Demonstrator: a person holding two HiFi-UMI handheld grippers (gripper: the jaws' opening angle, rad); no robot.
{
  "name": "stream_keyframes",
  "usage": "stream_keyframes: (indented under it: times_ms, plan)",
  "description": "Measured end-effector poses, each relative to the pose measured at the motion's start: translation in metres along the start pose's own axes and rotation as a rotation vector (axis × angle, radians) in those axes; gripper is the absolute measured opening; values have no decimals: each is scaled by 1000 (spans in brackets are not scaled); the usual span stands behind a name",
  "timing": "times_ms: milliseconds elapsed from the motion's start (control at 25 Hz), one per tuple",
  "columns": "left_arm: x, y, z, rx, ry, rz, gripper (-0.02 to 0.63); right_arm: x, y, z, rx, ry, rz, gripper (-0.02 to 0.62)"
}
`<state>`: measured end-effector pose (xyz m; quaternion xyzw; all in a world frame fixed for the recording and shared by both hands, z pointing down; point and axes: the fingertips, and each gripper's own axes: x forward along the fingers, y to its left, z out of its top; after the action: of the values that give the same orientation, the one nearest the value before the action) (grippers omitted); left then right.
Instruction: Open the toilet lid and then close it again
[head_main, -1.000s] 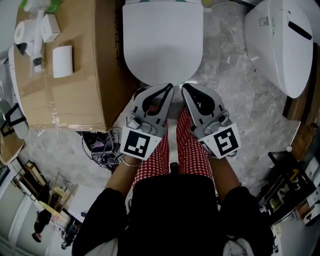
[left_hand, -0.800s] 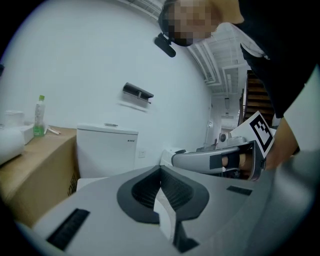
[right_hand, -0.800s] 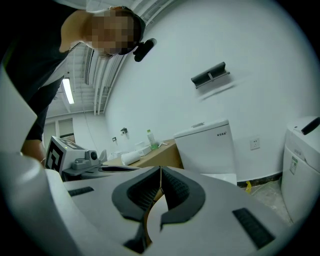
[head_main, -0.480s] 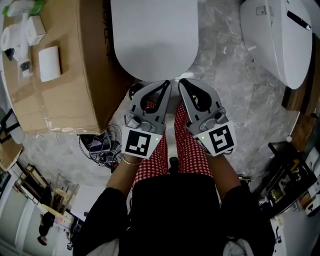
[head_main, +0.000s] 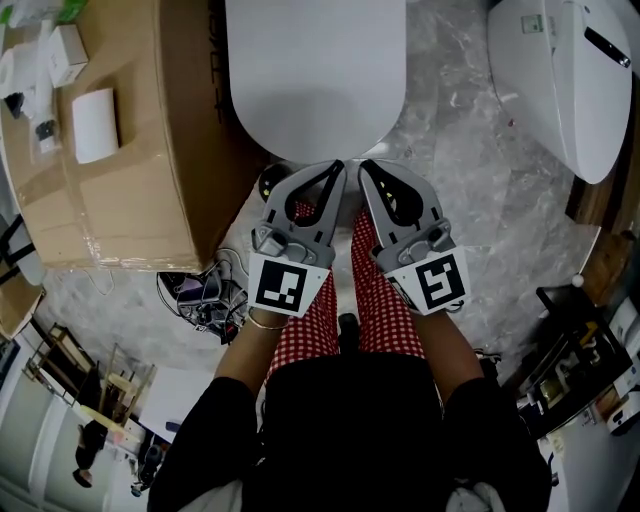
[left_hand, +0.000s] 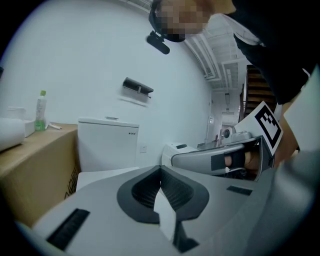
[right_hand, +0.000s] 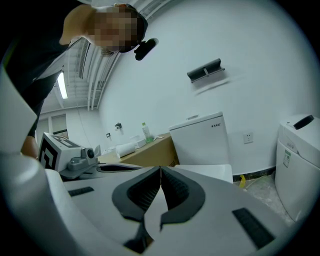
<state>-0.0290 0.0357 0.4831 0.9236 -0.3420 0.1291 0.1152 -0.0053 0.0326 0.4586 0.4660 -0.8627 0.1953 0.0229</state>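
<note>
The white toilet lid (head_main: 315, 70) lies flat and closed at the top centre of the head view. My left gripper (head_main: 338, 168) and right gripper (head_main: 366, 167) are side by side just short of the lid's front edge, tips pointing at it. Both are shut with nothing between the jaws. In the left gripper view, the left gripper (left_hand: 160, 167) points at the lid (left_hand: 100, 176) and the tank (left_hand: 107, 142) behind it. From the right gripper view, the right gripper (right_hand: 160, 169) faces the tank (right_hand: 202, 142) and the lid (right_hand: 210, 171).
A large cardboard box (head_main: 110, 150) with small white items on top stands left of the toilet. A second white toilet (head_main: 565, 80) is at the right. Tangled cables (head_main: 200, 295) lie on the marble floor by my left side. My legs in red checked trousers (head_main: 375, 300) are below the grippers.
The head view has shifted a little, so the lid sits higher in frame. Both grippers stay shut and side by side at the lid's front edge.
</note>
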Motion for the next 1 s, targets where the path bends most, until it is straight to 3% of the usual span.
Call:
stream_keyframes:
  times_ms: [720, 1000]
  plan:
    - [12, 2, -34, 32, 42, -16, 3, 5, -13, -44, -8, 74, -29, 20]
    - [12, 7, -51, -3, 69, 11, 3, 9, -8, -54, -10, 86, -12, 20]
